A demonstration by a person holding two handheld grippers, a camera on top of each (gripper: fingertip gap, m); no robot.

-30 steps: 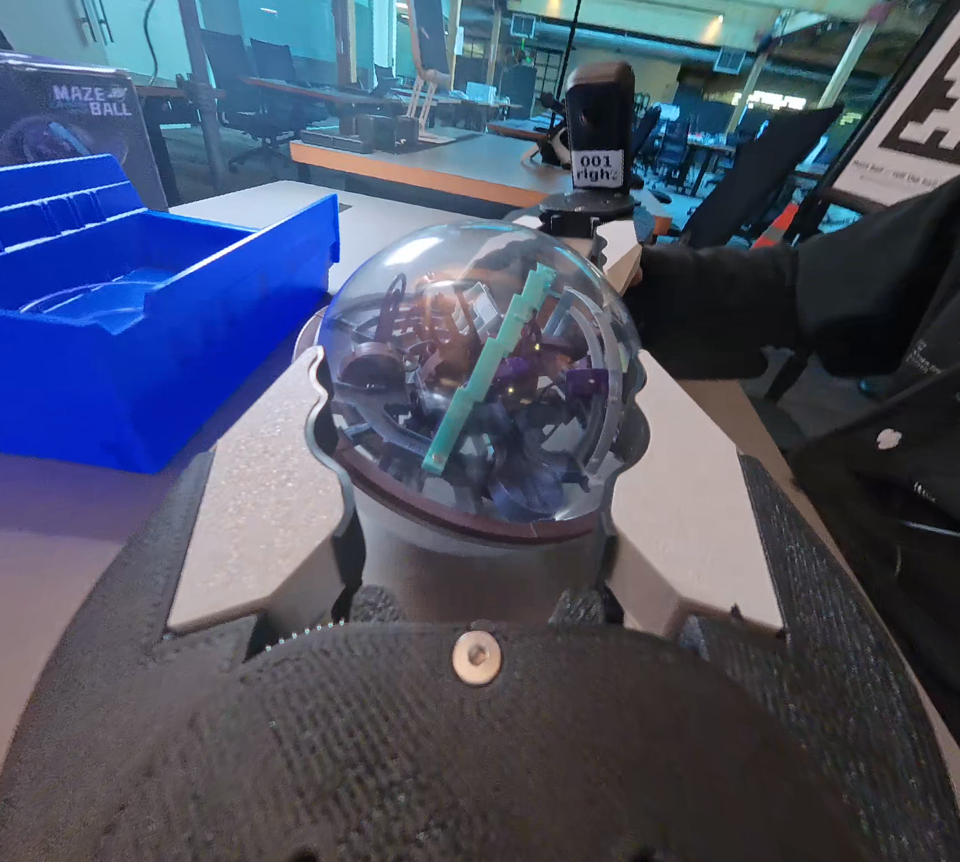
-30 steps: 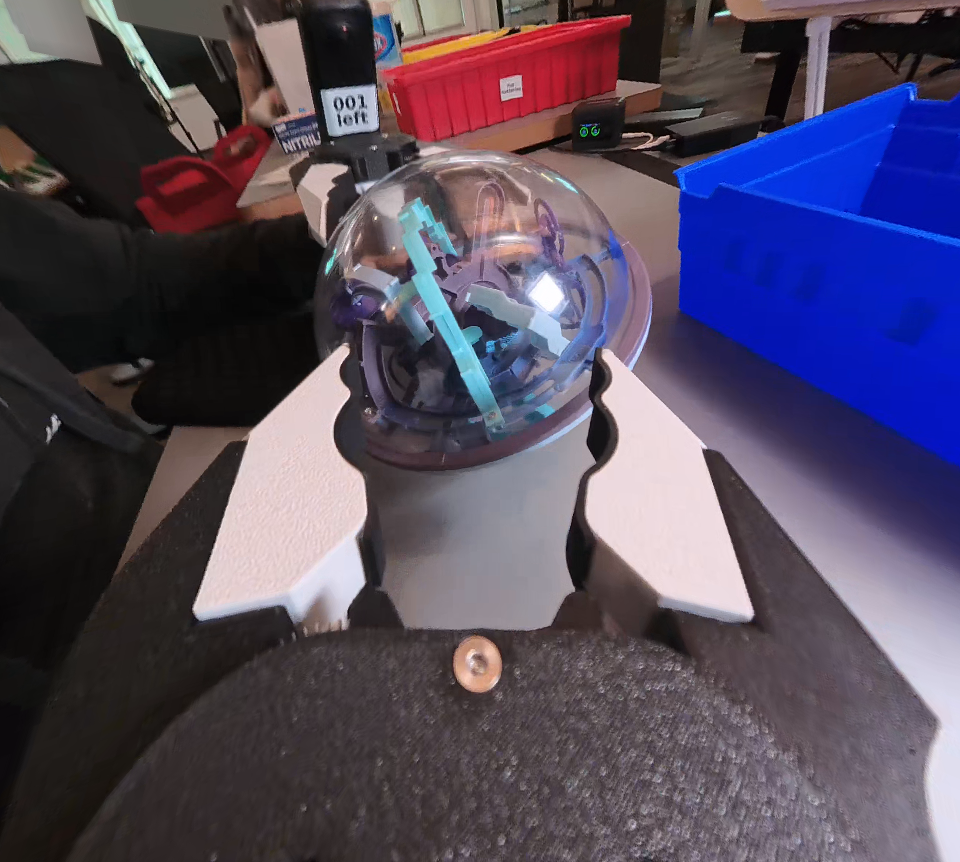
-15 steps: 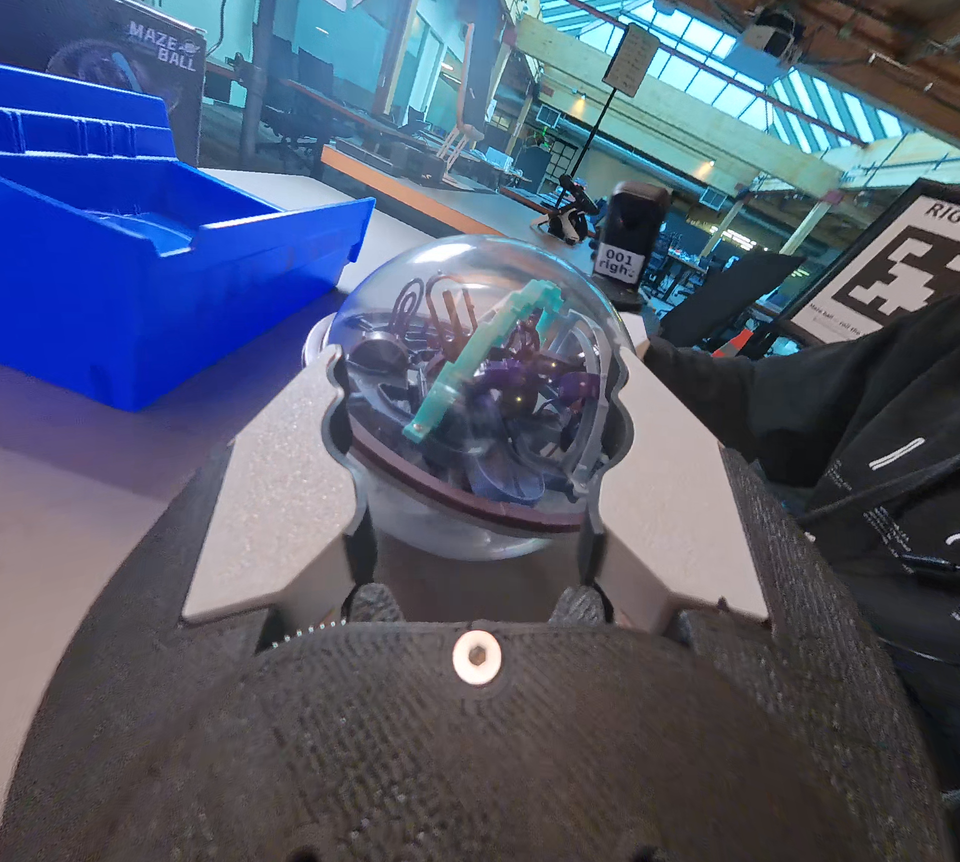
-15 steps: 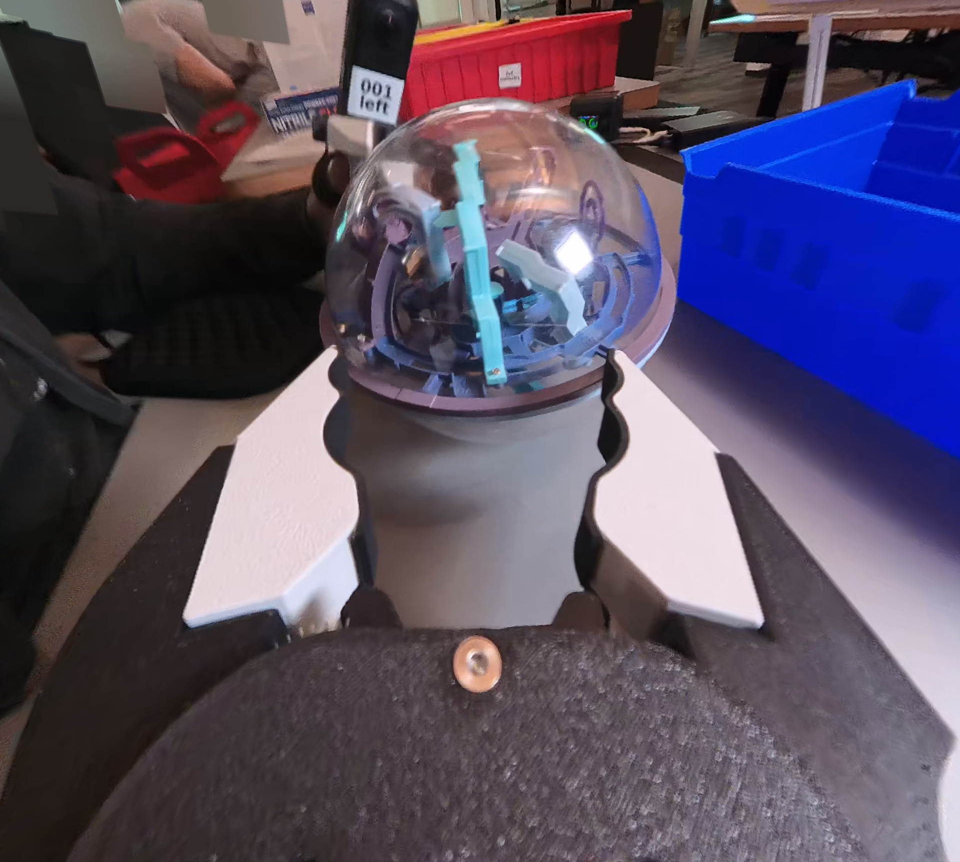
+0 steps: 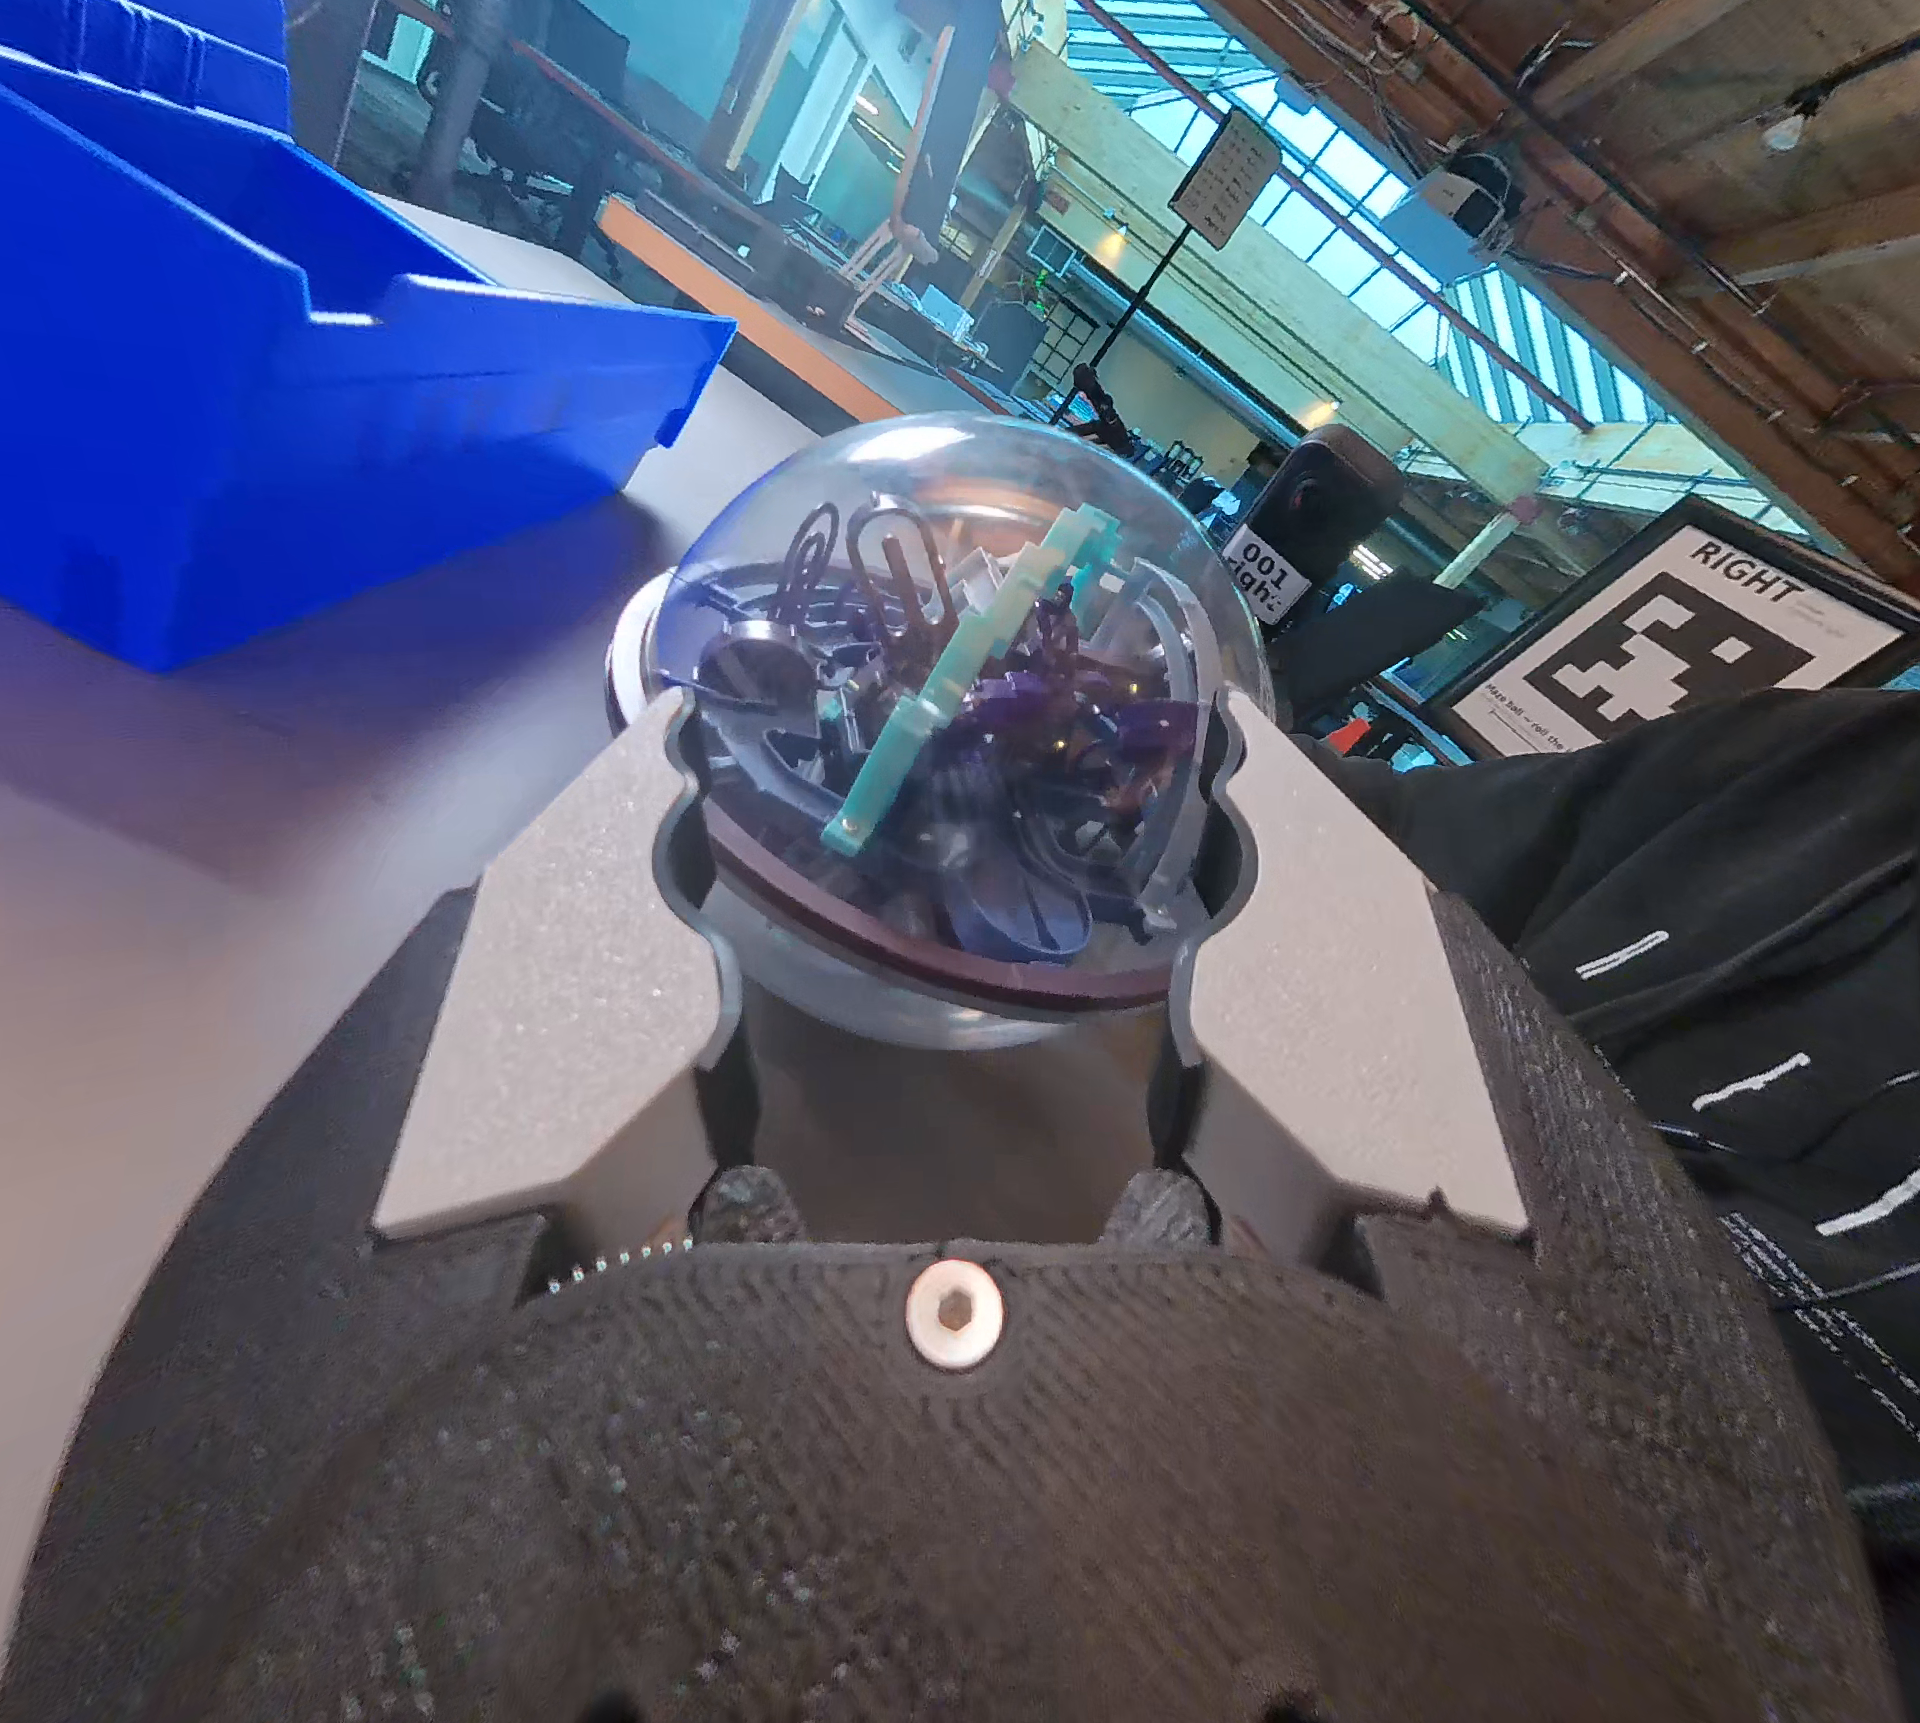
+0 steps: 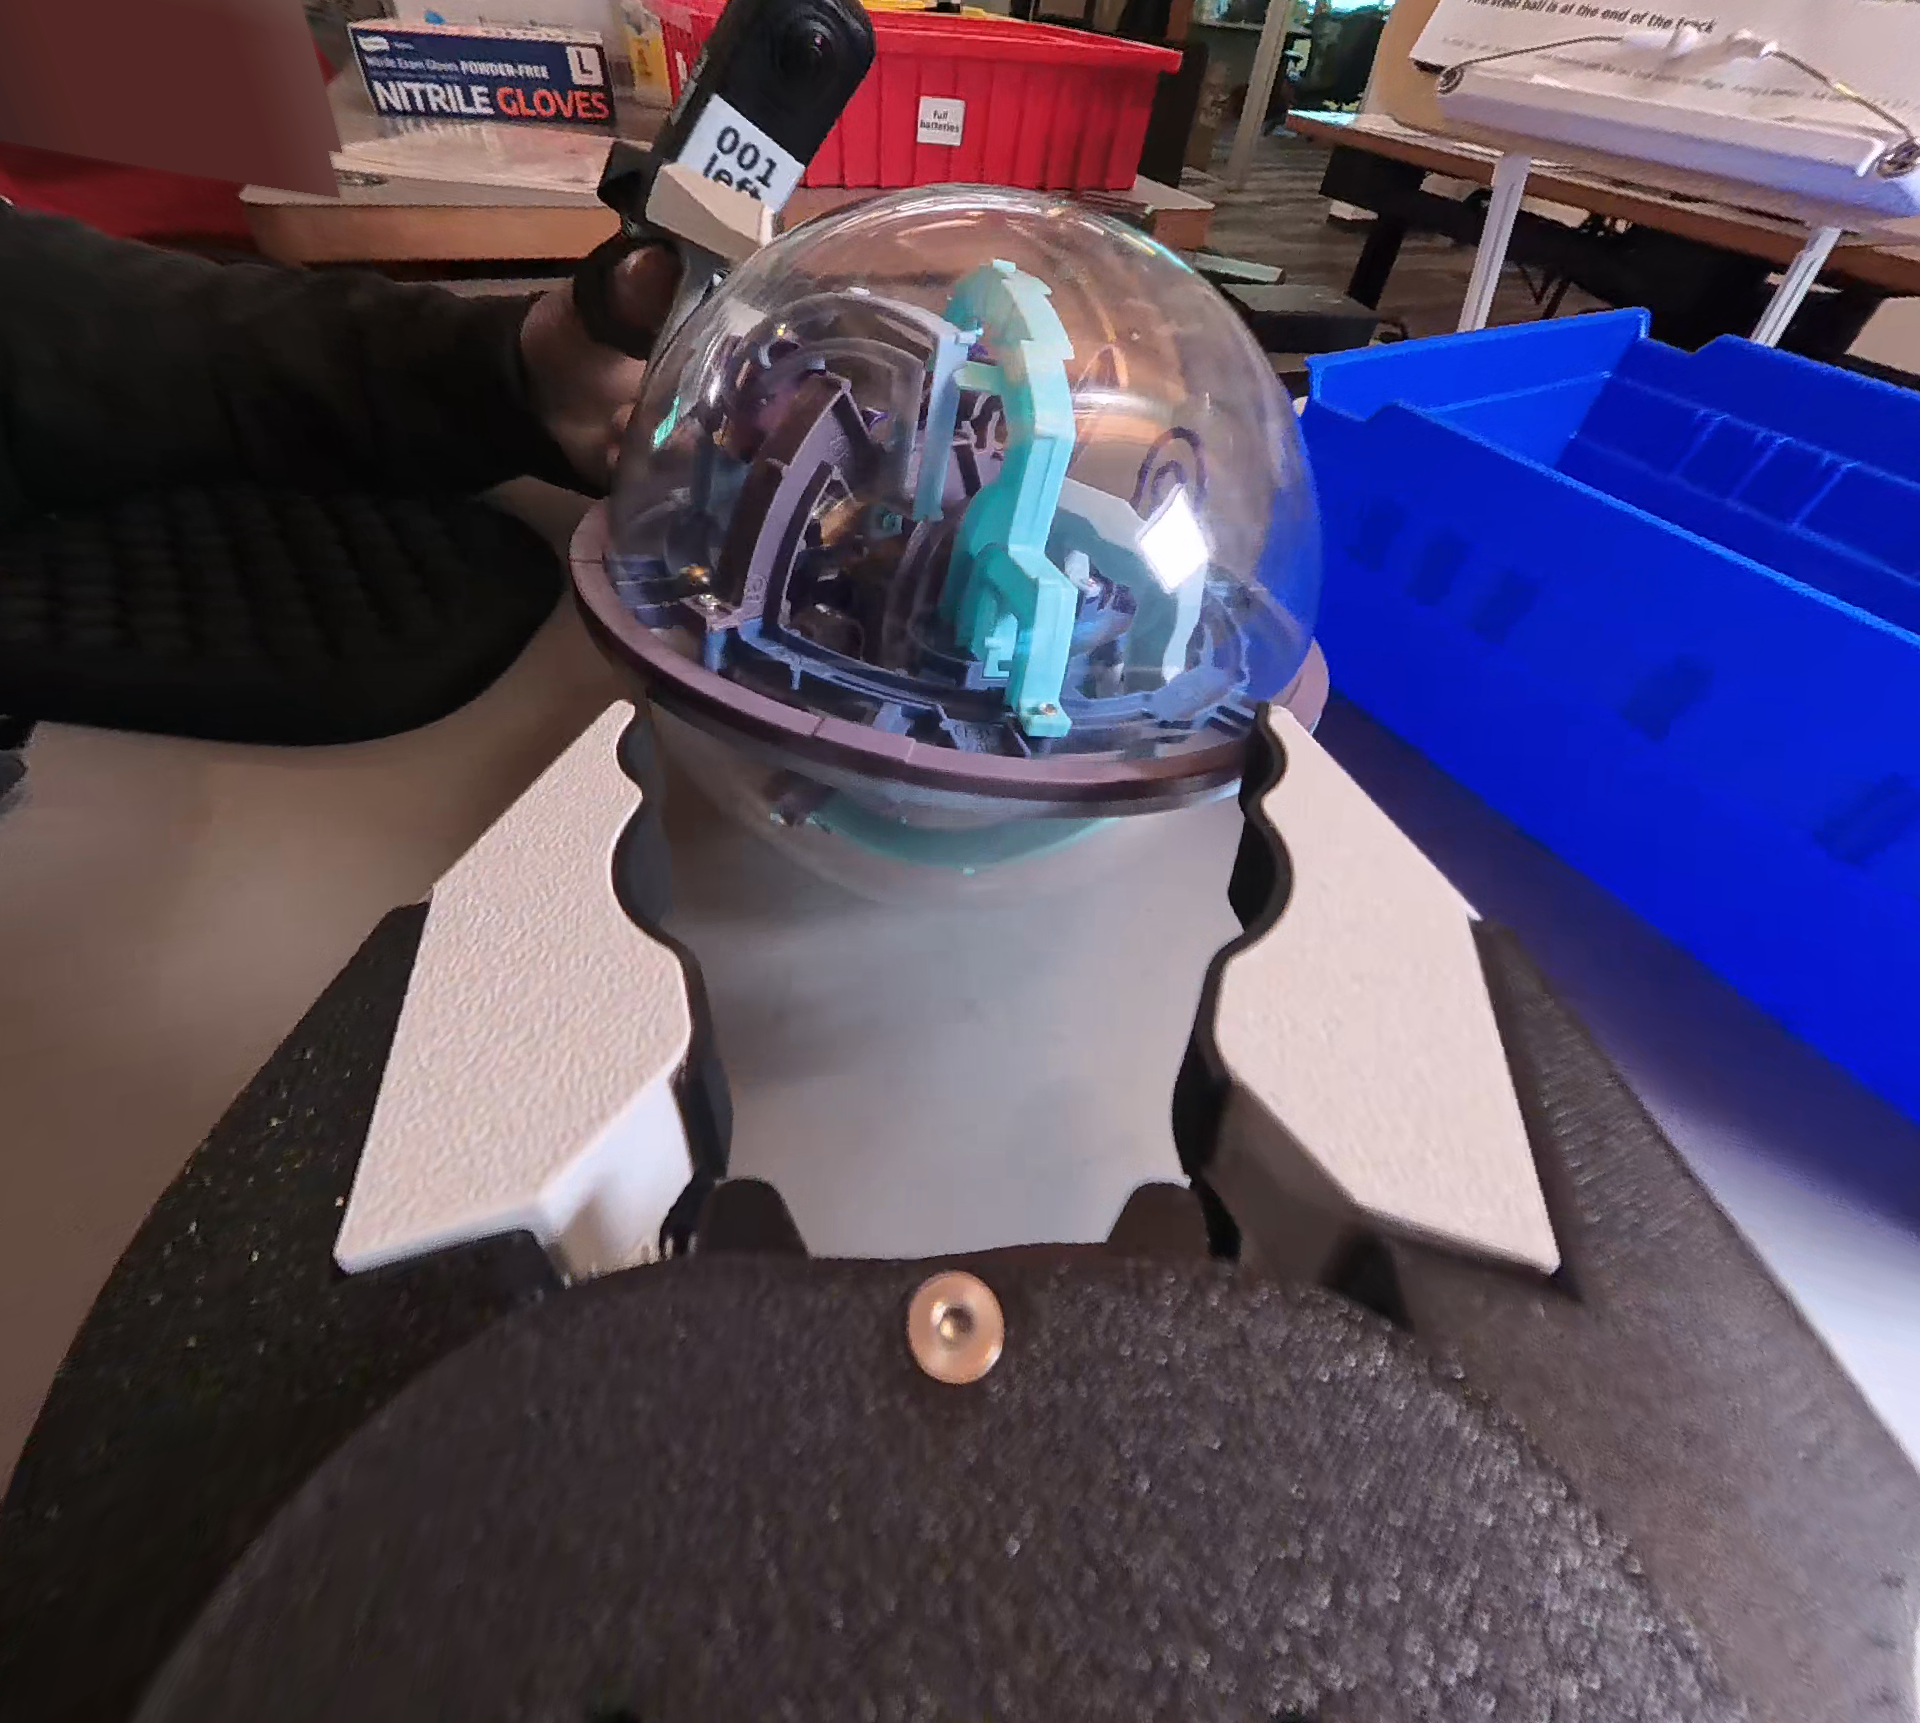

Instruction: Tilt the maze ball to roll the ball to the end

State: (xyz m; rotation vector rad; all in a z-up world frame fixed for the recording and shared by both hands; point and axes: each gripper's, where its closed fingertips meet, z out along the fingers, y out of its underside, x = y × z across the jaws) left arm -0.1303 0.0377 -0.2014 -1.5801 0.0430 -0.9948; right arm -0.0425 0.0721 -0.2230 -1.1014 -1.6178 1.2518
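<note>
Red bin (image 6: 987,104) shows rightward only; both tools (image 5: 951,800) (image 6: 940,790) clamp maze ball (image 5: 956,717).

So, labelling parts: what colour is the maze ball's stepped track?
Light teal stepped track; right wrist view shows it best.

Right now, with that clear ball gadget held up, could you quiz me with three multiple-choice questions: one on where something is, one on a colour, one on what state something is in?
1. In the right wrist view, where is the blue bin?
A. right of the maze ball
B. under it
C. left of it

2. What colour is the tall stepped track inside the maze ball?
A. orange
B. teal
C. yellow

3. How is the maze ball held?
A. lying loose in the bin
B. by one gripper only
C. between both grippers

Answers:
1 A: the bin fills the right side.
2 B: it stands out pale teal against the purple parts.
3 C: the left gripper and right gripper each have fingers on both sides of it.
</note>
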